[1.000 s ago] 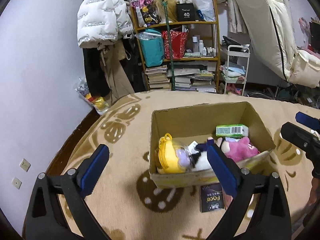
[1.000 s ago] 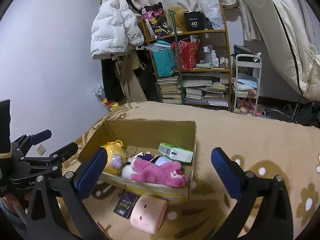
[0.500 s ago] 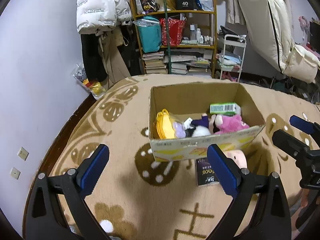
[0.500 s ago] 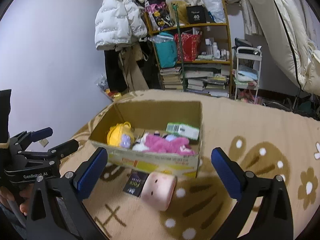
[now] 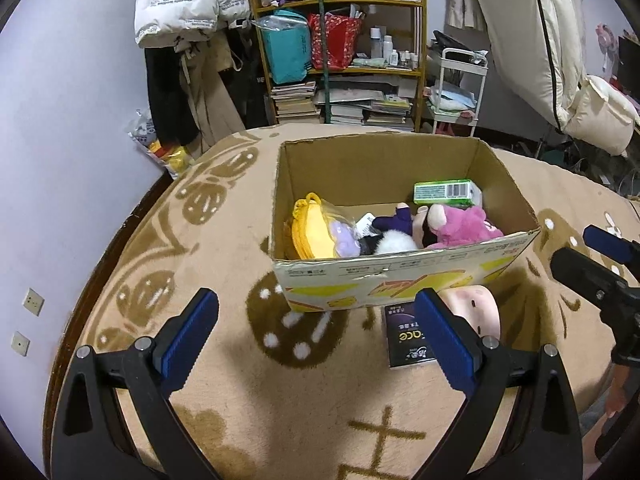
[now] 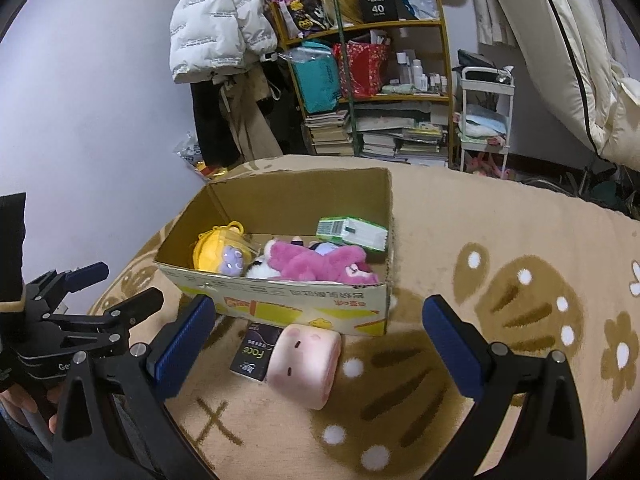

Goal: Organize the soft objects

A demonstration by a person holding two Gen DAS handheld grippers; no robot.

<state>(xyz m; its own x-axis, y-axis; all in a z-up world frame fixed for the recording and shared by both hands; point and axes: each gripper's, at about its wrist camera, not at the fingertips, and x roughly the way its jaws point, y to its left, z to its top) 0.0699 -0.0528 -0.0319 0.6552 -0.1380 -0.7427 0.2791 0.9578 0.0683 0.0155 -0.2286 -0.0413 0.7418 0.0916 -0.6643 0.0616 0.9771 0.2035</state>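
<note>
An open cardboard box [image 5: 400, 276] [image 6: 280, 304] stands on a beige patterned blanket. Inside lie a yellow pouch [image 5: 312, 232] [image 6: 218, 250], a pink plush [image 5: 460, 230] [image 6: 316, 262], a black-and-white plush [image 5: 390, 242] and a green pack [image 5: 444, 192] [image 6: 352, 232]. In front of the box rest a pink pig-face cushion [image 6: 304, 362] [image 5: 478, 310] and a black packet [image 6: 256, 350] [image 5: 408, 336]. My left gripper [image 5: 316, 340] is open, empty, short of the box. My right gripper [image 6: 316, 346] is open, with the cushion between its fingers but untouched.
The blanket [image 6: 480, 240] covers a raised surface whose left edge drops beside a wall [image 5: 60, 160]. Behind stand a cluttered shelf [image 5: 340, 40], hanging coats [image 5: 180, 4], a white trolley [image 5: 460, 88] and a leaning cream mattress [image 5: 540, 40].
Both grippers have pulled back and up from the box, so more blanket shows in front of it. The cushion and packet now lie in fuller view. Both jaws stayed open.
</note>
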